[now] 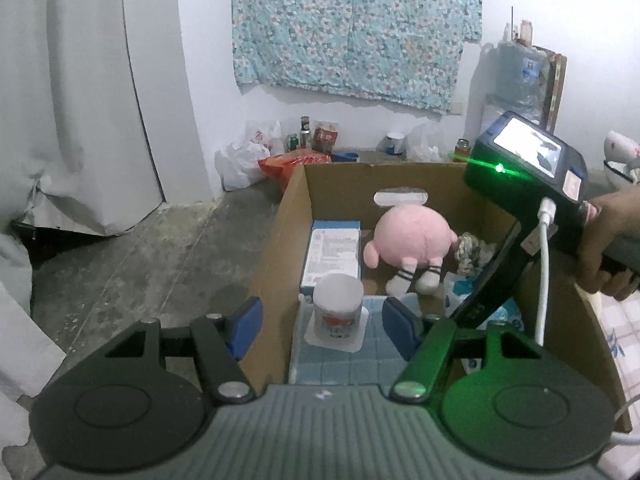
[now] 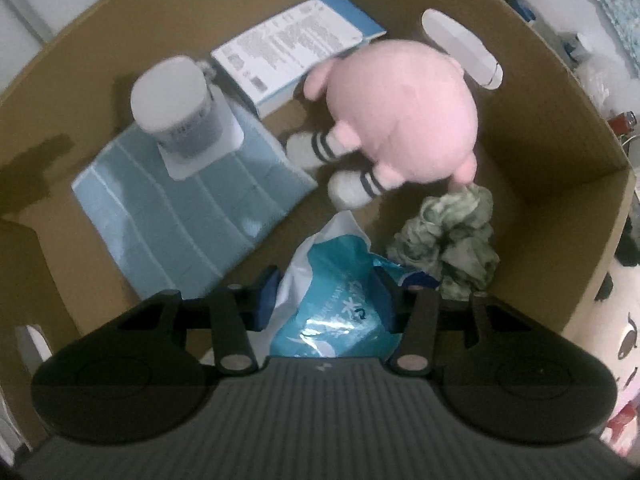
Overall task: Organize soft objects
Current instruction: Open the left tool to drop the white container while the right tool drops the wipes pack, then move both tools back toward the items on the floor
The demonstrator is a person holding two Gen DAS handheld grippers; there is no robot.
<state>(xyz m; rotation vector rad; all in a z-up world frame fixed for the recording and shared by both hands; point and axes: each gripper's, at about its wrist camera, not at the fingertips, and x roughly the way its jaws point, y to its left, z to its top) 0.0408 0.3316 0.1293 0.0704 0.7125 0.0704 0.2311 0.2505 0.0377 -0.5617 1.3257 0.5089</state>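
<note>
An open cardboard box (image 1: 280, 240) holds a pink plush toy (image 1: 412, 236), a folded light-blue cloth (image 2: 188, 216), a wrapped white paper roll (image 2: 176, 108) standing on that cloth, a blue-and-white carton (image 2: 288, 44) and a crumpled green-grey fabric (image 2: 452, 236). My right gripper (image 2: 326, 300) points straight down into the box, shut on a soft blue-and-white plastic pack (image 2: 336, 292) that fills the gap between its pads. My left gripper (image 1: 322, 320) hovers open at the box's near left corner. One of its fingers is outside the wall and the other over the blue cloth, with nothing held.
The box stands on a bare concrete floor (image 1: 132, 264). Plastic bags, bottles and cans (image 1: 280, 148) line the back wall under a hanging floral cloth (image 1: 352, 28). A person's hand (image 1: 608, 240) holds the right gripper's handle at the box's right side.
</note>
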